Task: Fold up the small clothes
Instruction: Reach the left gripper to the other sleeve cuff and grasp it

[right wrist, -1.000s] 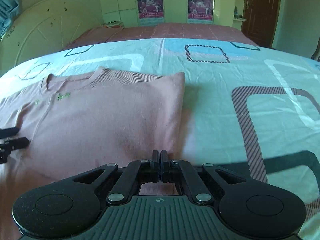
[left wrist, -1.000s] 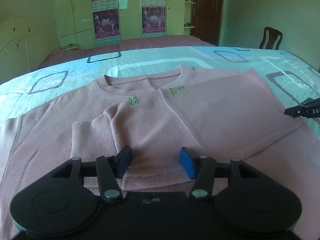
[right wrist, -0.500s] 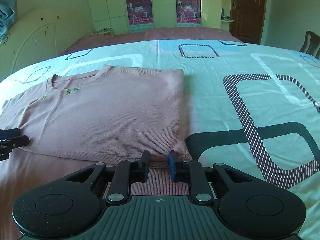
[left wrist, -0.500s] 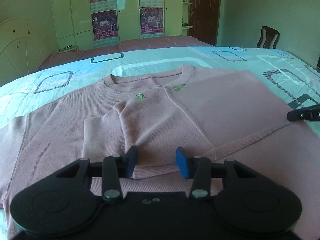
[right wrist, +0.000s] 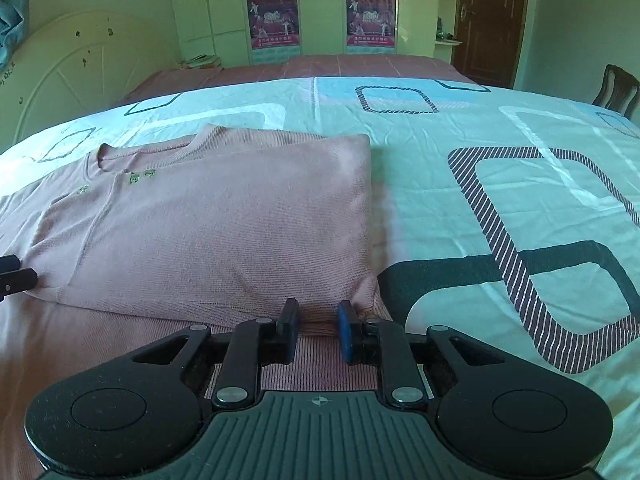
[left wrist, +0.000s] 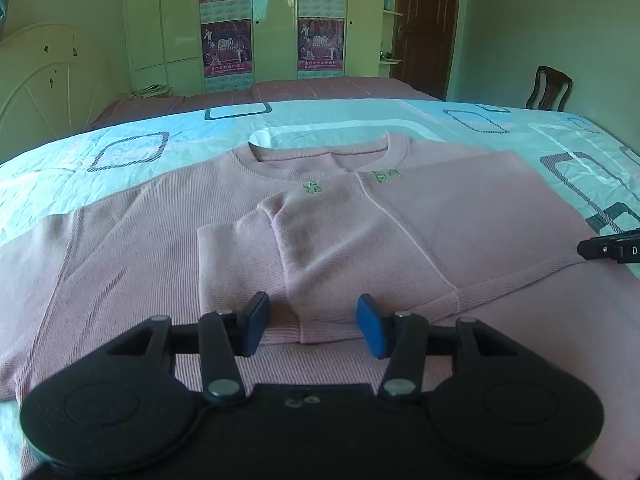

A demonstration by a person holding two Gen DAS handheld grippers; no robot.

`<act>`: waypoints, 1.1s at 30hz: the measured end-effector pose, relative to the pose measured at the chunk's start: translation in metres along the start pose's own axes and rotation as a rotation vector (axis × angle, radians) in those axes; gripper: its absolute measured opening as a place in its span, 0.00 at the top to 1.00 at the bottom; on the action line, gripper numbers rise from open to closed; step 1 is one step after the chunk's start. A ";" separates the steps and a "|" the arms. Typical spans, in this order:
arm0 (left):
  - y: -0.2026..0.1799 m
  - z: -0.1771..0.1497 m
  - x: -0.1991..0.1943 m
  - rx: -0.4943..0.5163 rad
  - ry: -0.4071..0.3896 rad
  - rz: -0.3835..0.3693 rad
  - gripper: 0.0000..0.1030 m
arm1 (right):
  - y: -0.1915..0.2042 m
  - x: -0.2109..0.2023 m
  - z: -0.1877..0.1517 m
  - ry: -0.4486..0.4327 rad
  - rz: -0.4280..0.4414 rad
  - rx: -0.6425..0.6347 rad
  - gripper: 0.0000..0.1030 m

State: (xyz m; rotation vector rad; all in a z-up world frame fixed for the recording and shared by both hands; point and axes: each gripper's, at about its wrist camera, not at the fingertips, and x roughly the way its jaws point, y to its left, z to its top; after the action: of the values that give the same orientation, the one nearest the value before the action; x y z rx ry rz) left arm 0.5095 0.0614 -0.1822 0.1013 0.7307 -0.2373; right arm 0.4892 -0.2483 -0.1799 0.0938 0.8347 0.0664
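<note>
A pink sweater (left wrist: 420, 216) lies flat on the bed with its right side folded over the chest and the sleeve (left wrist: 320, 248) doubled back toward the hem. My left gripper (left wrist: 312, 314) hovers at the sleeve's cuff end, its jaws opening; the cuff edge lies between the blue pads, and they do not press it. My right gripper (right wrist: 316, 316) stands open a narrow gap at the near corner of the folded panel (right wrist: 224, 232), gripping nothing. Each gripper's tip shows in the other view, the right gripper (left wrist: 610, 246) and the left gripper (right wrist: 14, 278).
The sweater rests on a light blue sheet (right wrist: 480, 200) with dark square patterns that covers the bed. A cream headboard (left wrist: 40, 80) stands at the left. Behind are a wardrobe with posters (left wrist: 228, 40), a brown door (left wrist: 424, 24) and a wooden chair (left wrist: 548, 88).
The right gripper went from shut on the folded edge to open, leaving the fold lying flat. Both grippers have drawn back slightly toward the near hem.
</note>
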 end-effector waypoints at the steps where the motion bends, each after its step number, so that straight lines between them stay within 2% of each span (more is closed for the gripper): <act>1: 0.000 -0.001 0.000 0.000 -0.002 0.001 0.52 | -0.001 0.000 0.000 0.000 0.002 0.004 0.82; 10: 0.000 0.000 -0.010 -0.025 0.022 0.033 0.51 | -0.001 0.001 0.002 0.010 0.016 -0.018 0.79; 11: 0.001 0.000 -0.013 -0.028 0.033 0.043 0.43 | -0.002 0.001 0.002 0.011 0.021 -0.019 0.79; 12: 0.001 -0.002 -0.016 -0.033 0.045 0.065 0.26 | -0.003 0.001 0.002 0.011 0.026 -0.017 0.79; 13: 0.003 -0.004 -0.021 -0.036 0.050 0.091 0.18 | -0.004 0.000 0.002 0.014 0.030 -0.010 0.79; 14: 0.006 -0.007 -0.025 -0.043 0.048 0.109 0.16 | -0.004 -0.001 0.003 0.020 0.032 0.002 0.78; 15: 0.011 -0.010 -0.031 -0.060 0.054 0.121 0.21 | -0.006 -0.004 0.004 0.022 0.035 0.020 0.77; 16: 0.019 -0.013 -0.037 -0.087 0.064 0.133 0.24 | -0.007 -0.009 0.004 0.012 0.045 0.043 0.65; 17: 0.029 -0.016 -0.045 -0.122 0.067 0.148 0.28 | -0.009 -0.015 0.002 -0.013 0.062 0.070 0.39; 18: 0.043 -0.021 -0.057 -0.167 0.064 0.167 0.29 | -0.010 -0.022 0.000 -0.046 0.068 0.090 0.29; 19: 0.056 -0.026 -0.068 -0.210 0.055 0.192 0.30 | -0.010 -0.029 -0.003 -0.074 0.080 0.096 0.25; 22: 0.107 -0.050 -0.102 -0.348 0.047 0.278 0.38 | -0.006 -0.037 -0.008 -0.068 0.110 0.091 0.27; 24: 0.148 -0.070 -0.122 -0.454 0.046 0.338 0.51 | 0.000 -0.041 -0.010 -0.064 0.123 0.090 0.43; 26: 0.191 -0.089 -0.141 -0.570 0.036 0.400 0.52 | 0.008 -0.046 -0.012 -0.070 0.138 0.094 0.83; 27: 0.214 -0.098 -0.151 -0.631 0.022 0.427 0.54 | 0.012 -0.047 -0.012 -0.069 0.136 0.093 0.88; 30: 0.273 -0.119 -0.173 -0.769 -0.042 0.466 0.52 | 0.028 -0.049 -0.013 -0.068 0.126 0.116 0.88; 33: 0.332 -0.130 -0.181 -0.902 -0.120 0.434 0.52 | 0.049 -0.049 -0.015 -0.055 0.094 0.152 0.88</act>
State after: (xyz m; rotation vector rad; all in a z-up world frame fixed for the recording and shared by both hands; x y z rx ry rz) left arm 0.3777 0.4381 -0.1538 -0.6038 0.6224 0.5051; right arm 0.4441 -0.2037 -0.1485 0.2771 0.7793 0.0883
